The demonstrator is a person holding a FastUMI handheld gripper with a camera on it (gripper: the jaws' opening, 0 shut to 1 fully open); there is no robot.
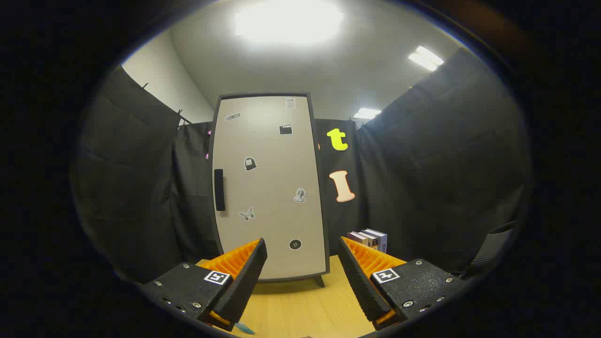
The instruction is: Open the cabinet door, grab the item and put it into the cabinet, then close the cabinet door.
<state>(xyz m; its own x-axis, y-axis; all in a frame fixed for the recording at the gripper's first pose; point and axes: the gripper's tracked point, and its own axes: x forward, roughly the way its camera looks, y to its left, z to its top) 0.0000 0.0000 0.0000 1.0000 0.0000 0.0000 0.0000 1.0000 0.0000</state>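
We face the cabinet (270, 188), upright on the table (305, 305) with its door (277, 155) shut, while our gripper (303, 263) holds its fingers spread wide with nothing between them. The handle (219, 189), a vertical bar on the door's left edge, lies ahead of and above the left finger, so we judge the opening move must go up and left. The books (370, 239), probably the item, stand just right of the cabinet, beyond the right finger.

A light wooden tabletop (305, 310) spreads below. A small stack of books (368, 238) lies at its far right, near black cloth walls (436, 169). Above, a white ceiling (375, 80) carries bright lamps (425, 58).
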